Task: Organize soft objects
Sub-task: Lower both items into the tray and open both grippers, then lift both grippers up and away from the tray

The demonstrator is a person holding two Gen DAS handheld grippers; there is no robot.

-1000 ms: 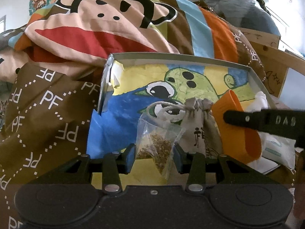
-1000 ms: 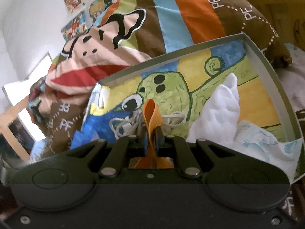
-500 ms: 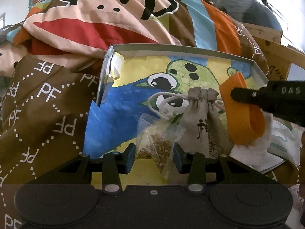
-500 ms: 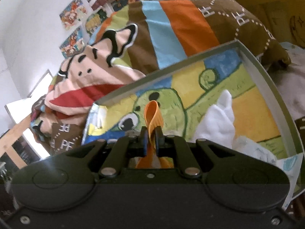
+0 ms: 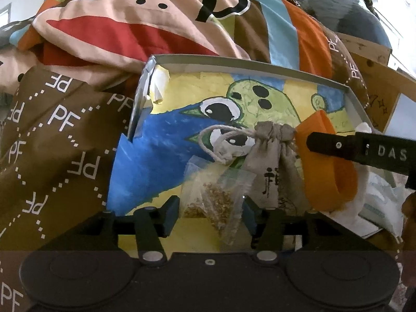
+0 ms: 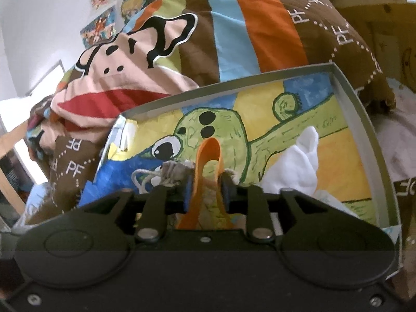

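A shallow grey box (image 5: 234,63) lined with a cartoon drawing lies on the bed; it also shows in the right wrist view (image 6: 364,119). My left gripper (image 5: 210,209) is shut on a clear plastic bag of dried bits (image 5: 215,195) over the box's near edge. A beige drawstring pouch (image 5: 270,161) lies in the box behind it. My right gripper (image 6: 206,191) has its jaws partly apart around an orange band loop (image 6: 208,150), which also shows in the left wrist view (image 5: 325,161) beside the pouch (image 6: 174,171). A white cloth (image 6: 293,161) lies in the box's right part.
A brown, striped monkey-print quilt (image 5: 130,23) is heaped behind and left of the box. A wooden bed frame (image 5: 377,83) stands at the right. A white tissue pack (image 5: 377,200) lies at the box's near right. Posters (image 6: 104,18) hang on the wall.
My right gripper's jaws have spread from pinched tight to partly apart, and the orange loop has widened between them. It has dropped lower towards the pouch. My left gripper still holds the bag.
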